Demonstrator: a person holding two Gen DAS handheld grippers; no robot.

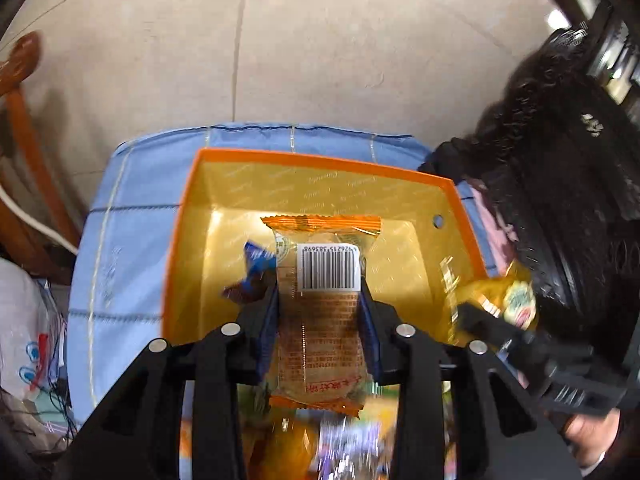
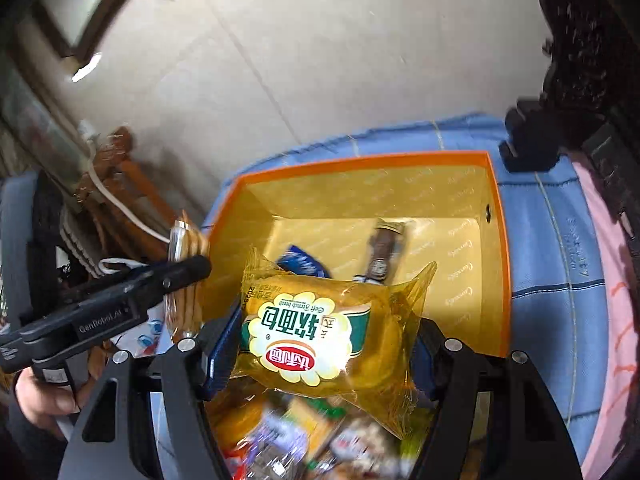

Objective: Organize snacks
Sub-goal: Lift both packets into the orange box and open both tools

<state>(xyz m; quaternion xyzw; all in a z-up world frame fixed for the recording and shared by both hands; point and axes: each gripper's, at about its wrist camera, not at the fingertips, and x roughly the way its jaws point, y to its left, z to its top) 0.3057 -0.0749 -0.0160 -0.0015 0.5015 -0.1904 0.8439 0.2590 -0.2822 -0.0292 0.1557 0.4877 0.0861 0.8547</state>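
Observation:
My left gripper [image 1: 319,286] is shut on an orange-wrapped cake packet [image 1: 324,332] with a barcode label, hanging over the open orange box [image 1: 320,159] with a gold lining. My right gripper [image 2: 324,322] is shut on a yellow soft-bread packet [image 2: 304,344], also above the orange box [image 2: 360,160]. Inside the box lie a blue packet [image 2: 300,262] and a brown stick-shaped packet [image 2: 386,252]; the blue packet [image 1: 256,260] also shows in the left wrist view. Each view catches the other gripper at its side: the right gripper [image 1: 480,314] and the left gripper [image 2: 188,272].
The box stands on a blue checked cloth [image 1: 120,240]. A blurred heap of loose snacks [image 2: 320,440] lies below both grippers. A wooden chair [image 1: 28,128] and a plastic bag [image 1: 24,332] are at the left, a black fuzzy thing [image 1: 560,160] at the right, and a tiled floor beyond.

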